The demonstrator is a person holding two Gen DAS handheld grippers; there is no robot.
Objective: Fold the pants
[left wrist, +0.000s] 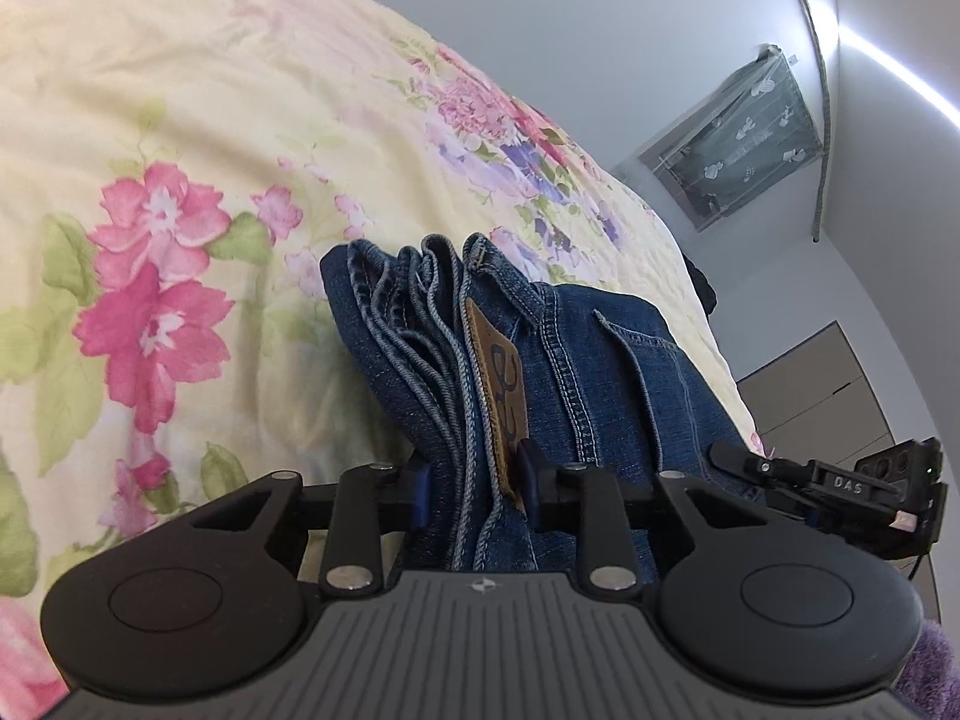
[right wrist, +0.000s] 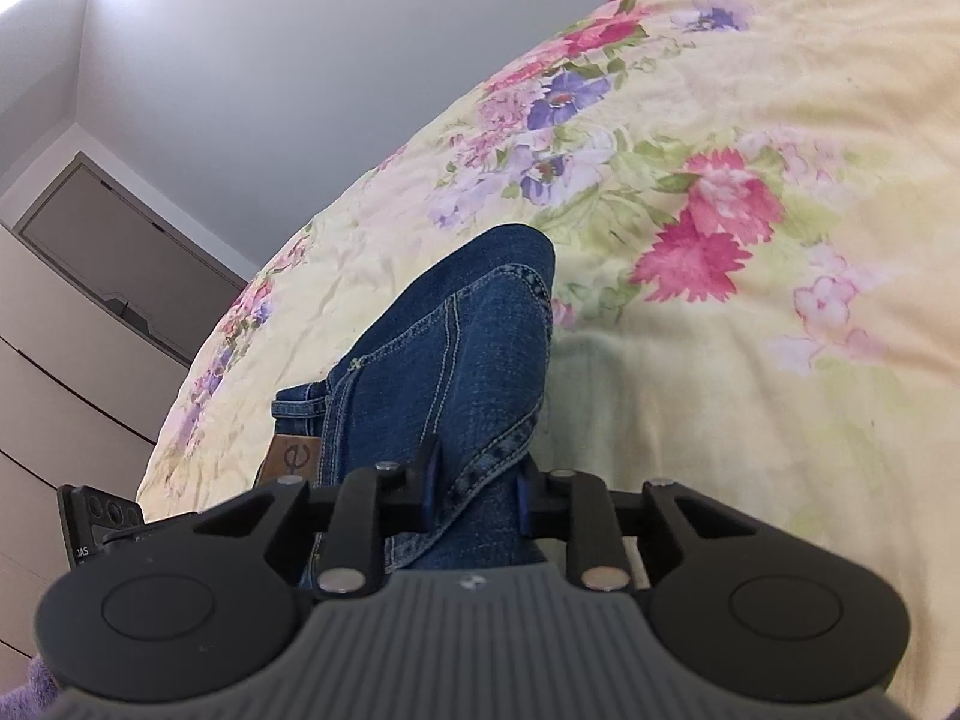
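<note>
The blue denim pants (left wrist: 420,324) are folded into a thick stack on the floral bedspread (left wrist: 180,120). In the left wrist view the stacked layers, waistband and brown leather patch (left wrist: 501,384) face me. My left gripper (left wrist: 474,489) is shut on that layered waistband edge. In the right wrist view the pants (right wrist: 456,336) show a folded corner with a stitched seam. My right gripper (right wrist: 480,489) is shut on that corner. The right gripper also shows at the right in the left wrist view (left wrist: 828,480).
The yellow floral bedspread (right wrist: 720,240) fills most of both views. A white wall, a grey curtained window (left wrist: 744,150) and pale drawer fronts (right wrist: 72,372) lie beyond the bed edge. A purple cloth (left wrist: 936,660) is at the lower right.
</note>
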